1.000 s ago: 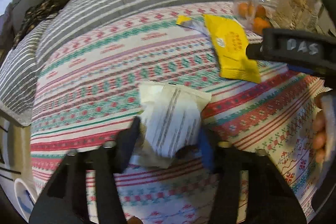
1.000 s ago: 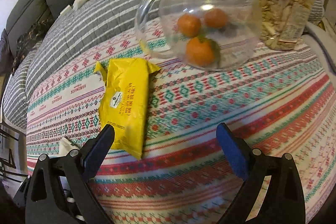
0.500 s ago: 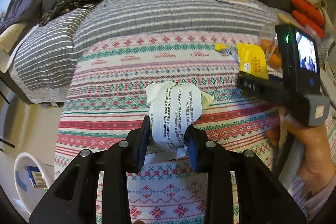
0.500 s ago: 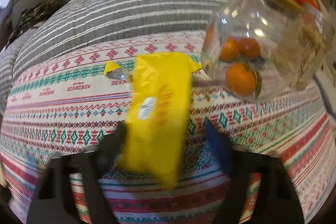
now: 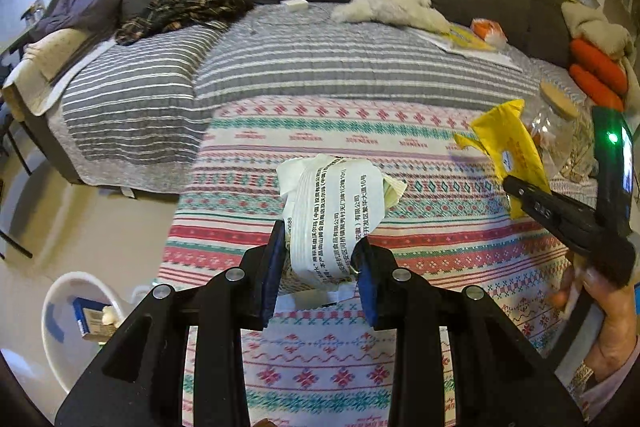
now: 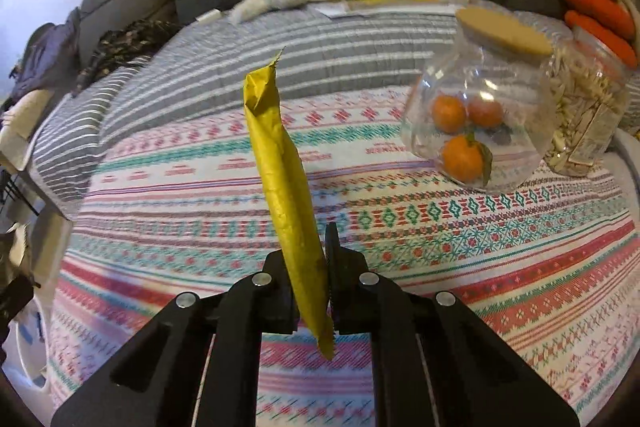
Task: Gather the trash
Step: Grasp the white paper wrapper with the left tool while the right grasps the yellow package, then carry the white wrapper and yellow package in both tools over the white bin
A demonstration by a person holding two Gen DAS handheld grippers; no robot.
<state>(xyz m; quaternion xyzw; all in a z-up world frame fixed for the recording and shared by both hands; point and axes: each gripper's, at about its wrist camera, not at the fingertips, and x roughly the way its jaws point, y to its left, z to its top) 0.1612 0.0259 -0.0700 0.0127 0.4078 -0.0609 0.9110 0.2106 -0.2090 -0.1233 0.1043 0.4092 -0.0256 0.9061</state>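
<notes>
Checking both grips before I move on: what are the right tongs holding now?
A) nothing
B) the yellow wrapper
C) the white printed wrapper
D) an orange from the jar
B: in the right wrist view the right tongs are clamped on the yellow wrapper, which stands up above the patterned cloth; the jaws have just closed on it.

The lower end of the crumpled white printed wrapper (image 5: 334, 217) is hidden between the left gripper (image 5: 320, 269) pads. The round white plastic bin (image 5: 66, 323) is cut by the frame edge, its contents too small to identify. The seed-filled clear jar (image 6: 586, 115) is partly hidden behind the round clear glass jar (image 6: 480, 119).
</notes>
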